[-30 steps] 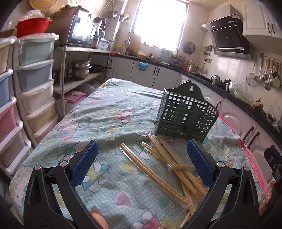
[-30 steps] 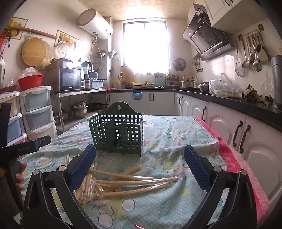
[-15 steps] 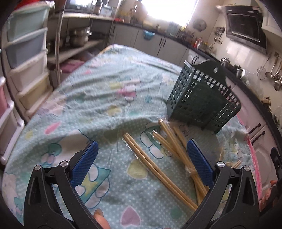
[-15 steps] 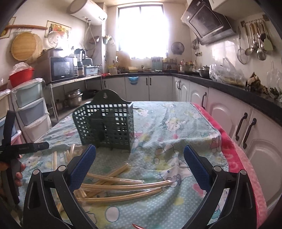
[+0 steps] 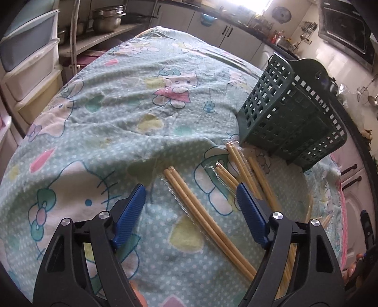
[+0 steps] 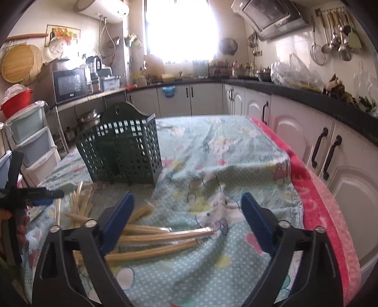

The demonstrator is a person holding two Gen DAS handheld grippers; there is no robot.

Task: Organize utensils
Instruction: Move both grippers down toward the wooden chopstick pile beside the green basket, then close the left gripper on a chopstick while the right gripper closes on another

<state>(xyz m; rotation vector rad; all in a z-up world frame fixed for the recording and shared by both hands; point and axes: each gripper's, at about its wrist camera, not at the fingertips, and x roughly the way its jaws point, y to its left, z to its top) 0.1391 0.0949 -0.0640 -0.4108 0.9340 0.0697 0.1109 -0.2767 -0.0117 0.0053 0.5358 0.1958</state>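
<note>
Wrapped pairs of bamboo chopsticks (image 5: 203,212) lie scattered on the table's patterned cloth (image 5: 118,118). A dark green lattice utensil holder (image 5: 290,115) stands just beyond them. My left gripper (image 5: 191,200) hovers over one wrapped pair, which lies between its blue pads untouched; its jaws are closing. In the right wrist view the holder (image 6: 122,151) stands upright at left of centre. My right gripper (image 6: 187,212) hangs above several chopstick pairs (image 6: 165,236), its jaws closing, with nothing pressed between the pads. The left gripper's black body (image 6: 26,196) shows at the left edge.
A pink cloth border (image 6: 326,212) marks the table's right edge, with white cabinets (image 6: 307,132) close behind. Plastic drawer stacks (image 5: 28,59) and a shelf with pots (image 5: 106,21) stand to the table's left. The far half of the cloth is bare.
Both grippers have tipped downward and come closer to the chopsticks. Their blue pads stand nearer together than before. The holder and chopsticks have not moved.
</note>
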